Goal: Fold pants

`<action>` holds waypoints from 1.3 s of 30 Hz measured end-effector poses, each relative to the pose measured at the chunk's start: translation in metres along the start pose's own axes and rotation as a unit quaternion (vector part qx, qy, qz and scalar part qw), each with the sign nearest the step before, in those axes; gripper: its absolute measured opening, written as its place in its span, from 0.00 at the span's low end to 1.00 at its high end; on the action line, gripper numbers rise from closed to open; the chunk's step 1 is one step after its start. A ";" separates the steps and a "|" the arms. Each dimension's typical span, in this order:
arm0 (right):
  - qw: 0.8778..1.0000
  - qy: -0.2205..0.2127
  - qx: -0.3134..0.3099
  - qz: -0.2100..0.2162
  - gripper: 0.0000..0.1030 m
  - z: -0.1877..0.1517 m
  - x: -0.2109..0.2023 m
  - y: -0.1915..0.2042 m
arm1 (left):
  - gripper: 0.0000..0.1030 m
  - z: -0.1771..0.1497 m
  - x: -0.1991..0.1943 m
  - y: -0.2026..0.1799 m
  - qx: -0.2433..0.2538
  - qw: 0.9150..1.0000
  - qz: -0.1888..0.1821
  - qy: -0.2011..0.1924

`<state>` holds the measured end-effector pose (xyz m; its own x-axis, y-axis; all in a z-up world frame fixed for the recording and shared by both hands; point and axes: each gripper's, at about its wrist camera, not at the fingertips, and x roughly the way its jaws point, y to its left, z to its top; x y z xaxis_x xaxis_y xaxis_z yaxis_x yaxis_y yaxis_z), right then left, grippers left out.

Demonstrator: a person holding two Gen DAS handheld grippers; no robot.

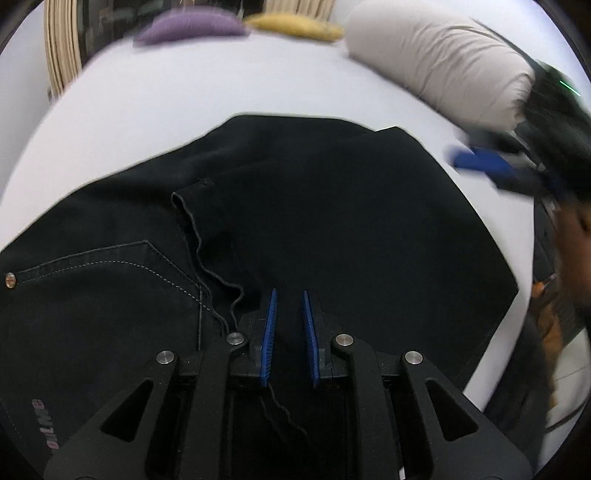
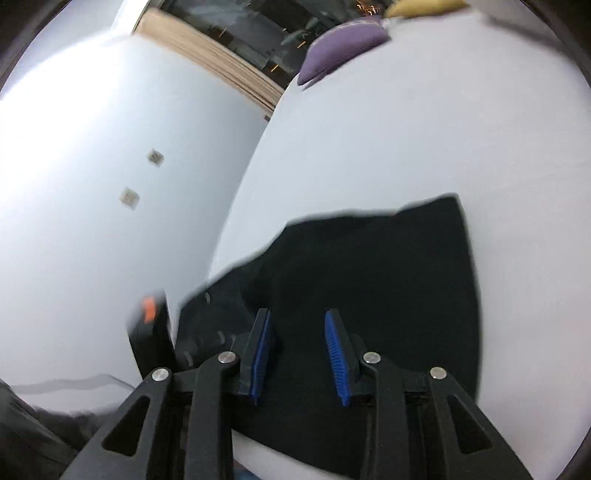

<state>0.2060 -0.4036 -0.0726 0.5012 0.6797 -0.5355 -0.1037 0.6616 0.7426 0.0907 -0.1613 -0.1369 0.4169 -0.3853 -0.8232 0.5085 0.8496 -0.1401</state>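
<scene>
**Two wrist cameras, both low over the pants**

The left wrist camera sits right behind the left gripper point(image 1: 289, 306) and looks forward and down, very near the black pants point(image 1: 332, 221), which fill most of its view. Beyond the pants it faces the purple cushion point(image 1: 188, 26). The right wrist camera, behind the right gripper point(image 2: 297, 332), hangs a little farther from the pants point(image 2: 369, 277) and tilts toward their left side. Both views share the pants, the white bed point(image 1: 184, 92) point(image 2: 406, 129) and the purple cushion point(image 2: 343, 44).
</scene>
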 end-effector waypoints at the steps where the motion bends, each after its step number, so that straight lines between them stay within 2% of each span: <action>1: 1.000 0.008 0.017 0.010 0.33 0.010 0.006 -0.013 | 0.14 -0.002 0.000 -0.003 0.006 1.000 0.003 -0.001; 2: 0.999 0.016 0.034 0.021 0.33 0.020 0.015 -0.029 | 0.14 -0.002 0.000 -0.004 0.006 1.000 0.004 0.001; 4: 0.998 0.021 0.056 0.007 0.32 0.032 0.026 -0.055 | 0.14 -0.003 0.001 -0.002 -0.001 1.000 -0.002 0.003; 6: 0.996 0.030 0.082 0.016 0.13 0.034 0.036 -0.076 | 0.14 -0.006 0.000 0.002 -0.002 1.000 -0.007 0.002; 8: 0.995 0.029 0.094 0.025 0.01 0.027 0.038 -0.082 | 0.14 -0.008 0.001 0.001 -0.002 1.000 -0.008 0.000; 11: 0.995 0.036 0.085 0.033 0.01 0.010 0.027 -0.082 | 0.14 -0.014 -0.001 0.010 0.000 1.000 -0.007 -0.002; 13: 0.996 0.047 0.075 0.031 0.02 -0.026 0.024 -0.071 | 0.14 -0.018 -0.001 0.013 0.001 1.000 -0.006 -0.004; 17: 0.996 0.066 0.058 0.024 0.05 -0.071 0.017 -0.053 | 0.14 -0.018 -0.003 0.020 -0.002 1.000 -0.008 -0.006; 20: 0.996 0.059 0.066 0.022 0.06 -0.100 0.000 -0.048 | 0.14 -0.013 -0.001 0.022 -0.001 1.000 -0.006 -0.008; 23: 0.996 0.044 0.073 0.020 0.11 -0.119 -0.011 -0.044 | 0.14 -0.016 0.002 0.024 0.001 1.000 -0.004 -0.011; 25: 0.995 0.040 0.094 0.018 0.09 -0.132 -0.021 -0.054 | 0.14 -0.016 -0.002 0.021 0.003 1.000 -0.001 -0.014; 27: 0.993 0.033 0.110 0.011 0.00 -0.135 -0.028 -0.062 | 0.14 -0.018 -0.004 0.020 0.005 1.000 0.001 -0.019; 28: 0.993 0.027 0.111 0.004 0.00 -0.136 -0.033 -0.060 | 0.14 -0.019 -0.005 0.020 0.003 1.000 0.000 -0.022; 29: 0.994 0.019 0.104 -0.014 0.01 -0.134 -0.037 -0.053 | 0.14 -0.020 -0.006 0.020 0.001 1.000 -0.001 -0.024; 31: 0.995 0.004 0.095 -0.018 0.10 -0.129 -0.038 -0.035 | 0.14 -0.023 -0.011 0.020 -0.001 1.000 -0.004 -0.029; 33: 0.996 -0.023 0.084 0.012 0.23 -0.119 -0.038 -0.014 | 0.14 -0.027 -0.017 0.017 0.004 0.999 -0.001 -0.034; 35: 0.995 -0.041 0.077 0.044 0.31 -0.106 -0.027 0.003 | 0.14 -0.033 -0.024 0.014 0.008 0.999 0.002 -0.041; 37: 0.993 -0.044 0.080 0.073 0.35 -0.095 -0.007 0.013 | 0.14 -0.038 -0.035 0.014 0.002 0.999 -0.002 -0.043; 39: 0.992 -0.027 0.085 0.084 0.40 -0.086 0.024 0.019 | 0.14 -0.042 -0.047 0.019 -0.018 0.999 -0.015 -0.044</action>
<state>0.1422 -0.3471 -0.1058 0.5348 0.7551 -0.3792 -0.0466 0.4745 0.8790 0.0486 -0.1119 -0.1238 0.4671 -0.4395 -0.7672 0.4949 0.8490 -0.1851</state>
